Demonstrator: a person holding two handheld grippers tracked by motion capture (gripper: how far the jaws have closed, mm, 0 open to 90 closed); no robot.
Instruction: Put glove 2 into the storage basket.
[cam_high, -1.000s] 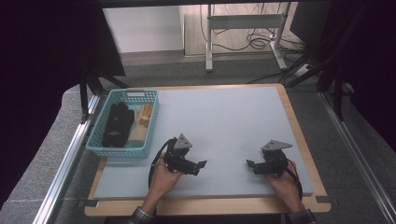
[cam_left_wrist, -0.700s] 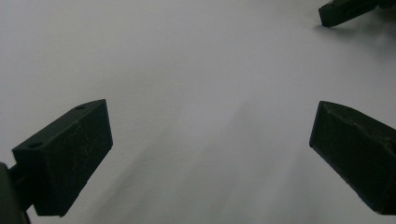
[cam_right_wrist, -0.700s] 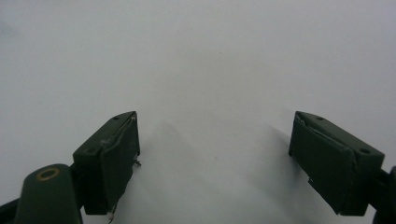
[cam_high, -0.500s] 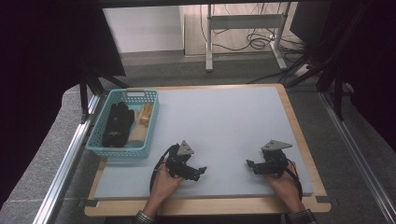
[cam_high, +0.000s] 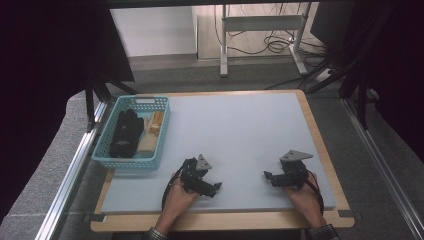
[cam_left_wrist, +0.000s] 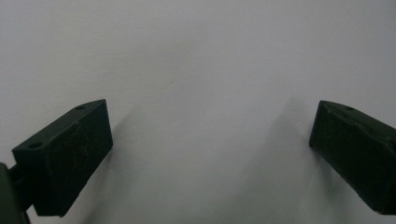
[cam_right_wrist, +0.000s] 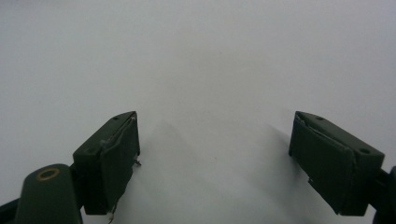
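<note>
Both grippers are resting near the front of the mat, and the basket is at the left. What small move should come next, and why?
Probably move the left gripper toward the blue basket. Both it and the right gripper are open and hold nothing, with bare grey mat between their fingers. The basket's dark cloth item and wooden pieces lie nearest the left one.

A turquoise lattice-walled basket (cam_high: 111, 156) holds something black (cam_high: 123, 132), perhaps gloves, on the pale grey mat (cam_high: 240, 130).

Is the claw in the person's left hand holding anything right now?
No, the left claw stands wide open in its own view, with just the bare grey mat between its two black jaws.
</note>
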